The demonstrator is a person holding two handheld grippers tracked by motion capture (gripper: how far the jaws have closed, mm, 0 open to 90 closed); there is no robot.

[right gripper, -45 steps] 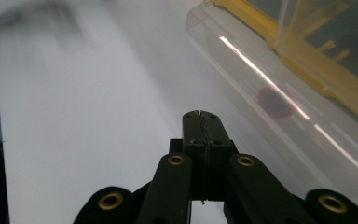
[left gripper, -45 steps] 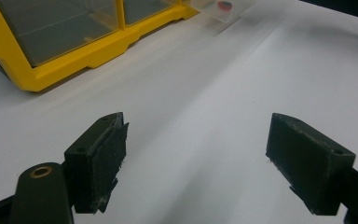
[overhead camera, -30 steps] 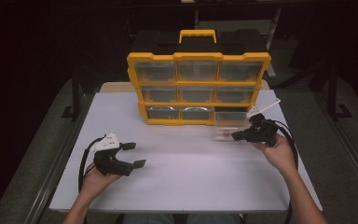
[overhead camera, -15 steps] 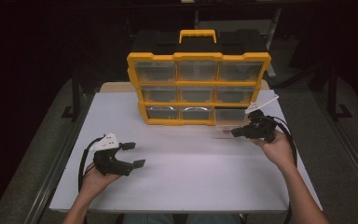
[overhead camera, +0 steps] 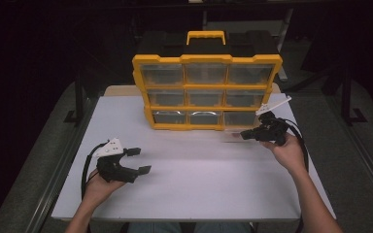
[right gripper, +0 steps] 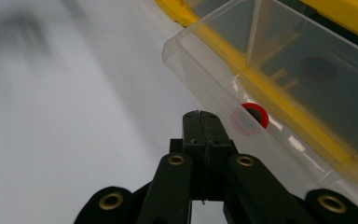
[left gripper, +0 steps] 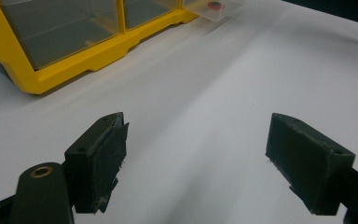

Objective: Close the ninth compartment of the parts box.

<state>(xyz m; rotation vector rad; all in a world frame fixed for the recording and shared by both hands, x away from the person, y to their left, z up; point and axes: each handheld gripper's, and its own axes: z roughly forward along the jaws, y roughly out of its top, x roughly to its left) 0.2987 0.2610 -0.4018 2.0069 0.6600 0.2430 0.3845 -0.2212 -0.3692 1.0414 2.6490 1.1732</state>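
The drawer (right gripper: 242, 93), a clear plastic one, stands pulled part-way out of the bottom right slot of the yellow organizer (overhead camera: 206, 92), which sits upright at the far side of the white table (overhead camera: 199, 184). In the right gripper view a small red ring (right gripper: 251, 116) lies inside the drawer near its front wall; the same drawer and a red spot show far off in the left gripper view (left gripper: 214, 7).

The right gripper (overhead camera: 247, 134) is at the drawer's front, its jaws pressed together with no gap between them. Whether they pinch the drawer's lip or merely sit just beside its wall I cannot tell; from its own camera the tips seem to lie against or just under the clear front edge.

The left gripper (overhead camera: 138, 160) rests low over the bare table, well apart from the organizer, its jaws spread wide and holding nothing.

As I judge it, the work is opening this drawer, and that much is about half done: the drawer is out far enough to show its contents but not free of the slot. Left, most likely, is either drawing it fully clear or reaching in for the ring; the idle left gripper, already open, looks the likelier one for that pick
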